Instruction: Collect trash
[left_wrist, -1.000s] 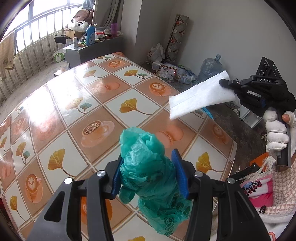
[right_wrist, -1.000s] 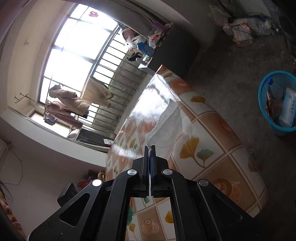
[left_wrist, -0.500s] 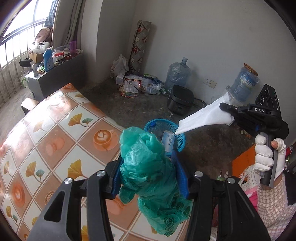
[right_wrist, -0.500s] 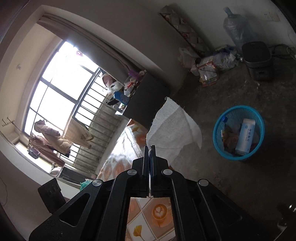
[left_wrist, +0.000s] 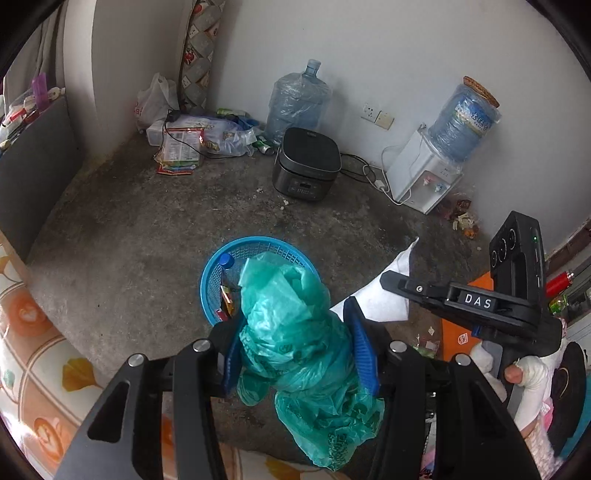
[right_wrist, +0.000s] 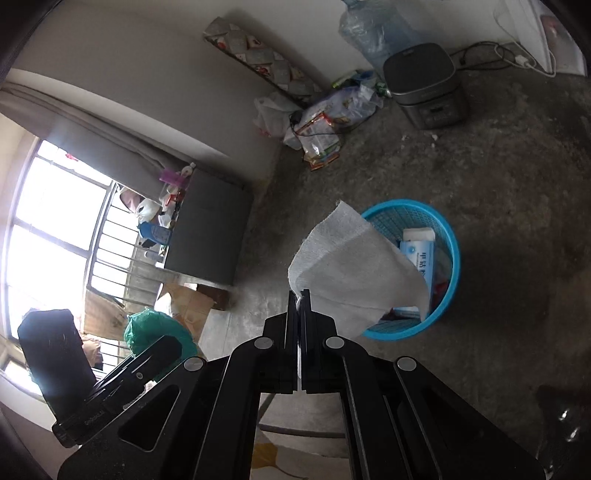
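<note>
**Both Grippers Loaded Above Basket**

The left gripper (left_wrist: 295, 354) pinched a crumpled green plastic bag (left_wrist: 295, 332) between its blue pads. The right gripper (right_wrist: 300, 295), jaws pressed together, clamped a white tissue (right_wrist: 351, 273). Both hung above the blue basket (right_wrist: 448, 236) on the concrete floor (left_wrist: 129, 229).

Stained concrete floor (left_wrist: 155, 221), white wall (left_wrist: 388, 55), barred bright window (right_wrist: 48, 236), grey cabinet (right_wrist: 207, 236), water dispenser (left_wrist: 424, 177)

Both grippers, the left gripper (left_wrist: 295, 350) and the right gripper (right_wrist: 300, 299), have black, angular arms studded with round silver screws, the left with blue finger pads (left_wrist: 360, 347), the right's body lettered "DAS" in white, gripped by a white-gloved hand (left_wrist: 528, 373).
</note>
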